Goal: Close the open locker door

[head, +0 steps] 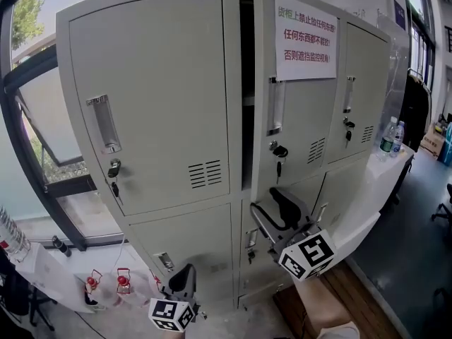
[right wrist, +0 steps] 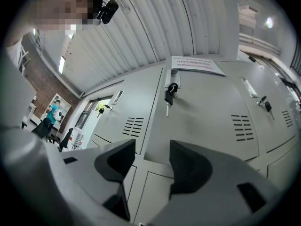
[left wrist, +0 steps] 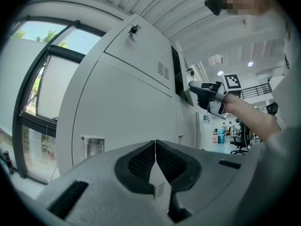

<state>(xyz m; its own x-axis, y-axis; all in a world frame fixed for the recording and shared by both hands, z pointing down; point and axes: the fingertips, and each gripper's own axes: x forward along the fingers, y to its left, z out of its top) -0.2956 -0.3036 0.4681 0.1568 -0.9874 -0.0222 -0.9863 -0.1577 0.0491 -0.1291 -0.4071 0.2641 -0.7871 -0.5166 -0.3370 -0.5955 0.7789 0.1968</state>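
Observation:
The grey locker bank [head: 152, 97] fills the head view. Its upper middle door [head: 304, 119], with a white sign [head: 305, 37] and a key [head: 280, 152] in the lock, stands slightly ajar. A dark gap [head: 246, 90] runs along the door's left edge. My right gripper [head: 275, 207] is open and empty, just in front of the lockers below that door. In the right gripper view the door [right wrist: 207, 112] and its key [right wrist: 170, 95] show beyond the open right gripper [right wrist: 153, 157]. My left gripper [head: 182, 280] hangs low before the bottom lockers, and its jaws are shut on nothing [left wrist: 155, 147].
A window [head: 42, 119] lies left of the lockers. Two small red items [head: 123, 281] sit on the floor below it. A white table [head: 385, 171] with water bottles [head: 387, 136] stands at the right, and a cardboard box [head: 321, 306] lies below my right hand.

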